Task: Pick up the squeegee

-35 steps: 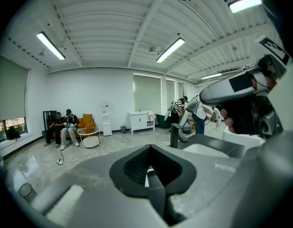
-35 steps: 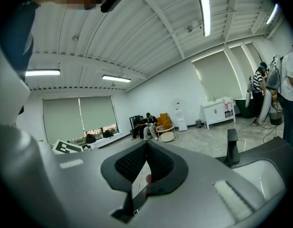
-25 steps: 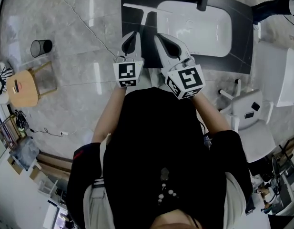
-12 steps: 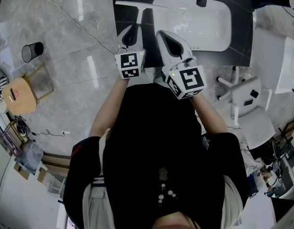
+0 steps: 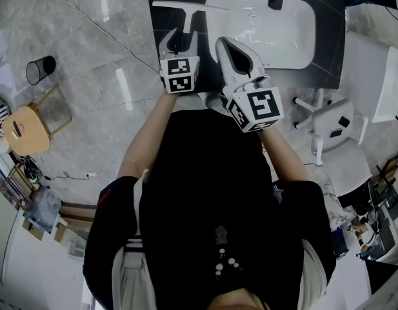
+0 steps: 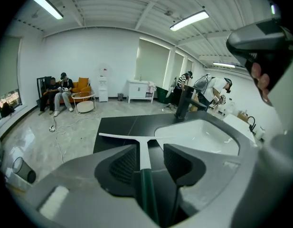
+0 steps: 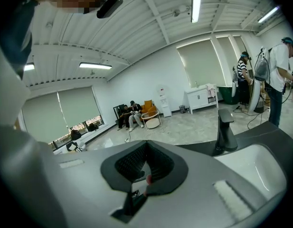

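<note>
Straddling white T-shaped squeegee (image 6: 146, 152) at its dark-green handle, left gripper (image 5: 180, 36) jaws just opened, not yet pressing; handle runs near-to-far, blade far; right gripper (image 5: 226, 44) clenched empty, further right.

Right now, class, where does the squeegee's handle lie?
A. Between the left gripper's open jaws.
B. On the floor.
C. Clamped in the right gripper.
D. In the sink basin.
A: the left gripper view shows the squeegee on the dark counter, its handle between the jaws of the left gripper, which have just been opening.
</note>
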A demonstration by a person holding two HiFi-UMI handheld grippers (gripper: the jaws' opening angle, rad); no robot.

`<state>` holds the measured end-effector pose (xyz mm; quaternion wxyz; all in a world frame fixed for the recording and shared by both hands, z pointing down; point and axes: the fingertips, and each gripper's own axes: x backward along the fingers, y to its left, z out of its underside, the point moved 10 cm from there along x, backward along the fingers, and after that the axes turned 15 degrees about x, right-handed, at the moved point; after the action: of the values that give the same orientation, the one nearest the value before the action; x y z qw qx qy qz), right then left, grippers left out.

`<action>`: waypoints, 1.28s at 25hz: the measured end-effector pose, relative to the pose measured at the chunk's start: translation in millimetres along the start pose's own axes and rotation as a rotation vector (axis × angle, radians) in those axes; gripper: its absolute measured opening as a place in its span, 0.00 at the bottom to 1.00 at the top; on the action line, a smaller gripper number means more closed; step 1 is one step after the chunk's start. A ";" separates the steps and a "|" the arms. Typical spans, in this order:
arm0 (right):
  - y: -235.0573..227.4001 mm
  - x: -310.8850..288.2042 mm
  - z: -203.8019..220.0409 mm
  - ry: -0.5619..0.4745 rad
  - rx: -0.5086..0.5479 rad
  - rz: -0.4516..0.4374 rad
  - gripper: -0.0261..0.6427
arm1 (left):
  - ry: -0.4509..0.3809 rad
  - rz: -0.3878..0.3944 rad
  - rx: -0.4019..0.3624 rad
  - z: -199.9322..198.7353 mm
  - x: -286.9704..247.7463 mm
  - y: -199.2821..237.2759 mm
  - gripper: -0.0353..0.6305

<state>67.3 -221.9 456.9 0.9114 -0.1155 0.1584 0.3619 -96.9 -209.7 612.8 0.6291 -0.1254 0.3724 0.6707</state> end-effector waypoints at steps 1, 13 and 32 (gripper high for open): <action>-1.6 -1.3 1.4 0.004 -0.003 0.002 0.04 | 0.013 -0.002 -0.012 2.6 -4.8 -0.5 0.33; -16.2 2.4 14.2 0.047 -0.030 0.037 0.04 | 0.074 -0.058 -0.026 17.9 -39.4 3.1 0.34; -18.5 9.1 21.0 0.070 -0.032 0.056 0.04 | 0.126 -0.130 0.000 26.4 -56.8 6.9 0.27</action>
<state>90.7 -222.5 474.7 0.8928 -0.1383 0.1873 0.3856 -85.4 -234.5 669.6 0.6464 -0.1914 0.4023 0.6194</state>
